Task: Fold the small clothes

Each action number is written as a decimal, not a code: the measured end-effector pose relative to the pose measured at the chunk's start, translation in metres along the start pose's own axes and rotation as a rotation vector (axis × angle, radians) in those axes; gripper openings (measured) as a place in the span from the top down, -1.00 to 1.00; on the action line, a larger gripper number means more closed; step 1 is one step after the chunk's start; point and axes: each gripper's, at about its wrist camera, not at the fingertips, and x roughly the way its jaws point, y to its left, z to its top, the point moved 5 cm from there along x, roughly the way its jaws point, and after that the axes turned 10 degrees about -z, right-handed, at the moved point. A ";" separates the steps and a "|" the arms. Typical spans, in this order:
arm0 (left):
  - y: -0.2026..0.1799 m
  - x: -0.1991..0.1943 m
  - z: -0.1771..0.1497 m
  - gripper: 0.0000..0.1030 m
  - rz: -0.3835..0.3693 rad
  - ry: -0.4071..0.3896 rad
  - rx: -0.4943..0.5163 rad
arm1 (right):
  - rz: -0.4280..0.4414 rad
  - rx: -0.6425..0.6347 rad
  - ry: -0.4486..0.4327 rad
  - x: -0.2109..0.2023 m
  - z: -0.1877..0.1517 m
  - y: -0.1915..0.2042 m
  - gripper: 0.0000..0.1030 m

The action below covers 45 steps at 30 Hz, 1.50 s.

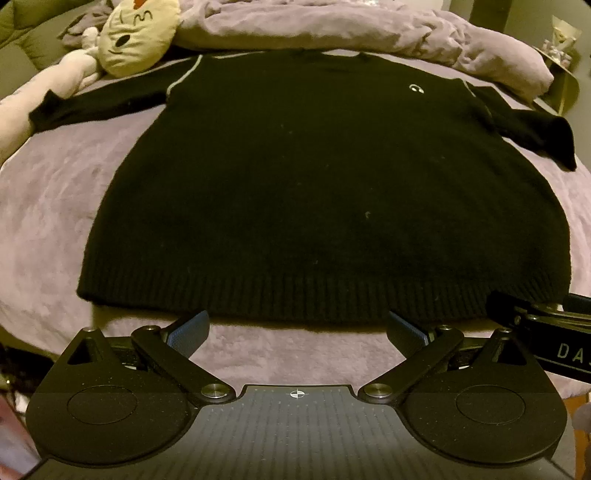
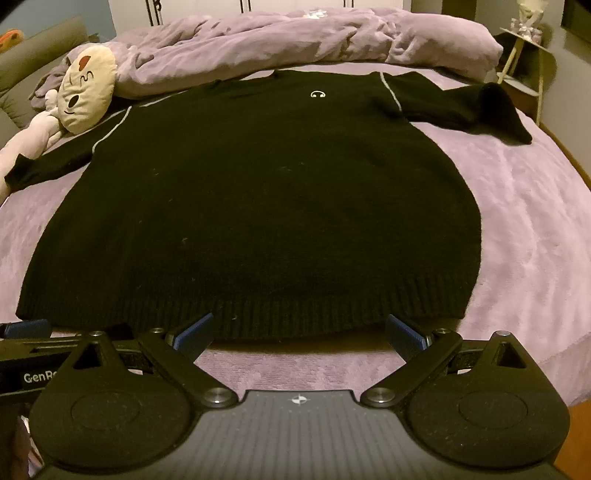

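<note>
A black knit sweater lies flat and face up on a purple bed, sleeves spread to both sides, ribbed hem toward me. It also fills the right wrist view. A small white logo sits on its chest. My left gripper is open and empty, its blue pads just short of the hem, left of middle. My right gripper is open and empty at the hem's right part. Each gripper shows at the edge of the other's view.
A cream cat-face plush with pale limbs lies at the far left beside the left sleeve. A rumpled purple duvet lies along the bed's far side. A small side table stands at the far right. The purple bedspread surrounds the sweater.
</note>
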 end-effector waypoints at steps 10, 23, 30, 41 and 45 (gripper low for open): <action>0.000 0.005 0.000 -1.00 -0.011 -0.003 -0.012 | 0.031 0.018 0.013 0.007 -0.003 -0.002 -0.92; -0.003 0.022 0.005 -1.00 0.008 0.014 -0.004 | 0.054 0.023 -0.009 0.024 -0.008 -0.006 -0.92; -0.003 0.036 0.006 -1.00 0.014 0.034 -0.005 | 0.159 0.075 -0.036 0.037 -0.006 -0.015 -0.92; -0.003 0.048 0.060 -1.00 0.015 -0.046 -0.016 | 0.246 0.391 -0.084 0.069 0.037 -0.114 -0.89; 0.007 0.070 0.086 -1.00 0.028 -0.058 -0.059 | 0.252 0.563 -0.171 0.084 0.079 -0.186 -0.85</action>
